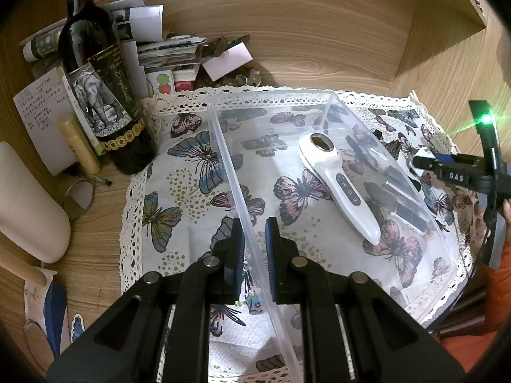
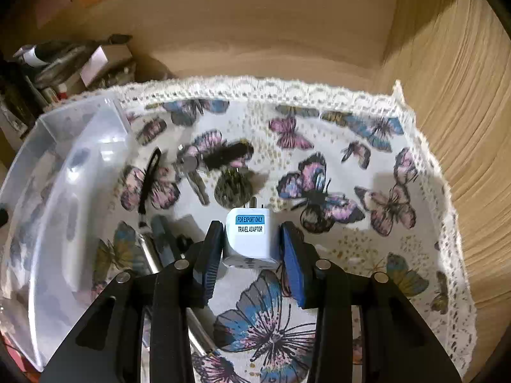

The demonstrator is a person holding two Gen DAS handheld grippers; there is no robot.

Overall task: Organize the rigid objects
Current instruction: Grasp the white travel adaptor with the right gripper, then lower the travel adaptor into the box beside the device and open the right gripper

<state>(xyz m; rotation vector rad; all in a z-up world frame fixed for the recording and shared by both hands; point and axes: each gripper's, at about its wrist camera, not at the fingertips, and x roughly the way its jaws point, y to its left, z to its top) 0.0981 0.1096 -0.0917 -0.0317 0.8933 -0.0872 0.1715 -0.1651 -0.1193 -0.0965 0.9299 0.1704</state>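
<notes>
Right tool (image 2: 250, 244) pinches the travel adaptor (image 2: 249, 239); left tool (image 1: 255, 242) apparently clamps the clear bin's (image 1: 274, 95) wall.

- In my left view the bin (image 1: 335, 166) sits on the cloth (image 1: 179, 198), filling the centre and right of the frame.
- My left tongs (image 1: 255, 239) straddle the bin's near left wall, bottom centre.
- The handheld device (image 1: 340, 185) lies in the bin, right of centre.
- The bottle (image 1: 102, 95) stands on the surface (image 1: 319, 48) at upper left, off the cloth's corner, with the papers (image 1: 153, 41) behind it.
- In my right view my right tongs (image 2: 250, 239) grip the travel adaptor (image 2: 249, 239) at lower centre, above the cloth.
- The bin lies at left there; the keys (image 2: 194, 175) lie on the cloth, between it and the adaptor, above centre.
</notes>
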